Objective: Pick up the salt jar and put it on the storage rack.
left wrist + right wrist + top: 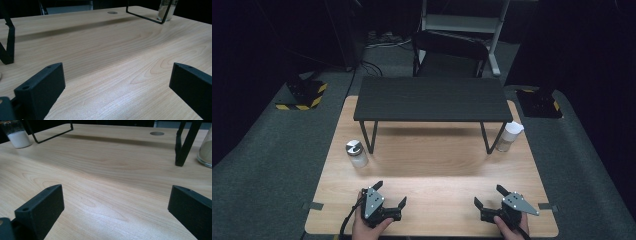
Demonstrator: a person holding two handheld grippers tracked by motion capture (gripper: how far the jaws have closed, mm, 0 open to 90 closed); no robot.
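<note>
Two grippers, left gripper (390, 194) and right gripper (490, 197), jaws spread, empty, near table (432, 165) edge. Jars: metal-lidded jar (356, 154) left, white-capped jar (510, 136) beside shelf leg (488, 138). You risk clipping leg, toppling jar.

Dark room all around, bright light from above on the worktop (432, 170), soft shadow under the small black table (432, 99), blurry close up, shiny glare on wood.
</note>
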